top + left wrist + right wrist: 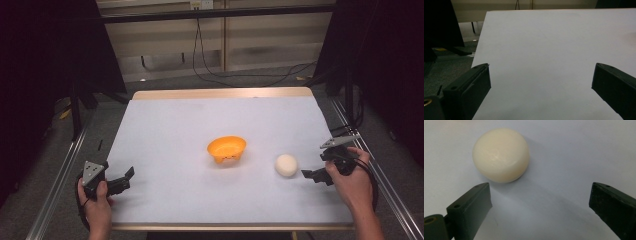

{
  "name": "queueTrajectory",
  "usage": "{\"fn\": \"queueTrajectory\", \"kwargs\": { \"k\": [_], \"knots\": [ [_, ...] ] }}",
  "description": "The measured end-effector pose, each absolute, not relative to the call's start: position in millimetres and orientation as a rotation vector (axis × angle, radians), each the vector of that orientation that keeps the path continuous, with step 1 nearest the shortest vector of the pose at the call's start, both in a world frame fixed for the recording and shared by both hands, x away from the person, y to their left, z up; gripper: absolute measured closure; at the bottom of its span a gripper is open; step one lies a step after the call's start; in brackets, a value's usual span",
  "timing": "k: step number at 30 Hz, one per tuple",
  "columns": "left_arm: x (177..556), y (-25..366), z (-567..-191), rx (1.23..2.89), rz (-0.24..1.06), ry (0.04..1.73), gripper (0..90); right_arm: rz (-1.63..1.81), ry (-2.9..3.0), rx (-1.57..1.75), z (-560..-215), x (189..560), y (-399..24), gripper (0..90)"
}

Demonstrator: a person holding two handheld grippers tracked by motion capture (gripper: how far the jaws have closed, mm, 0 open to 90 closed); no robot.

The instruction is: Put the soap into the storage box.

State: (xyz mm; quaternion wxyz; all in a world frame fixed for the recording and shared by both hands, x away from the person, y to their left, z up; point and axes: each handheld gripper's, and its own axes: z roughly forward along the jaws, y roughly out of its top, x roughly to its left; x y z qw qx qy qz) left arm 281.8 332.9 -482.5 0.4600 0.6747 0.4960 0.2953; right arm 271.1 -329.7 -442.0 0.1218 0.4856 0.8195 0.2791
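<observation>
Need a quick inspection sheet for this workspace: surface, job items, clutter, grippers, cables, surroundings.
Surface: white table, flat, wooden far edge.
Job's things: cream ball on the table, right of the orange bowl; apart; bowl upright.
Clutter: nothing seen.
Grippers: right gripper open, ball just beyond its jaws, untouched. Left gripper open, nothing between its jaws.
Cables: black cables on the floor beyond the table.
Surroundings: dark curtains both sides, metal rails along the table.

A shallow orange plastic bowl (pixel 227 148) with a wavy rim sits upright near the middle of the white-topped table (pixel 190 120), whose far edge shows a light wooden strip (pixel 220 93). Beyond it, black cables (pixel 235 75) loop across the grey floor (pixel 165 82).
</observation>
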Motion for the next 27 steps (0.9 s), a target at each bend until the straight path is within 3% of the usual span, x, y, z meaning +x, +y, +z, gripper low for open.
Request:
{"fn": "queueTrajectory", "kwargs": {
  "k": [27],
  "knots": [
    [283.5,334.0,-482.5,1.675,0.706,1.22,2.0,0.784,2.56,1.327,-432.5,295.0,-299.4,11.0]
  ]
}}
